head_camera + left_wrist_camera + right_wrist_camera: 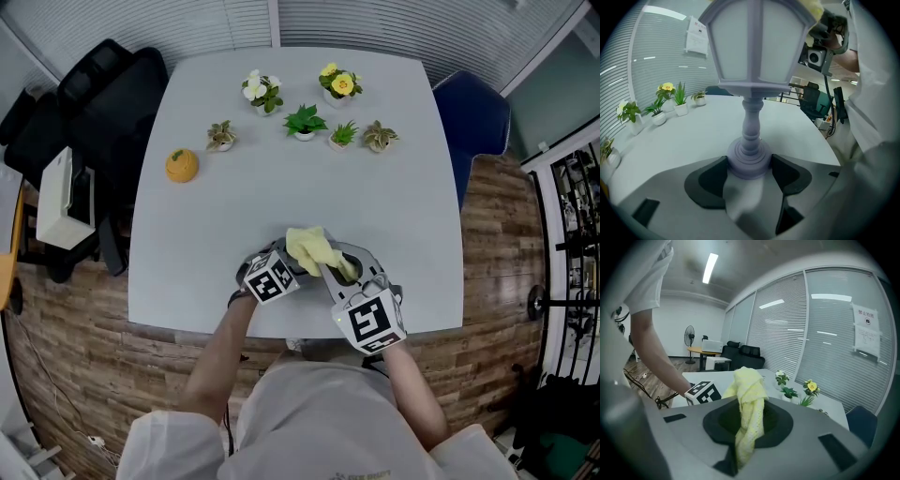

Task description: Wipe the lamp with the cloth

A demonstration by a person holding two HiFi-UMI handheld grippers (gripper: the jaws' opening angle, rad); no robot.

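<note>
Left gripper (pixel 749 171) clamped on lamp (pixel 754 47) base; lamp upright at 6 o'clock edge of desk (pixel 281 187). Right gripper (pixel 749 423) narrow, pinching yellow cloth (pixel 749 385). Cloth rests on lamp top, right gripper at lamp's 4 o'clock in head view.

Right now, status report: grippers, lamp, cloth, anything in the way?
Left gripper shut on base of pale lavender lantern lamp. Right gripper shut on yellow knitted cloth, at lamp top. Small potted plants far off, nothing in the way.
</note>
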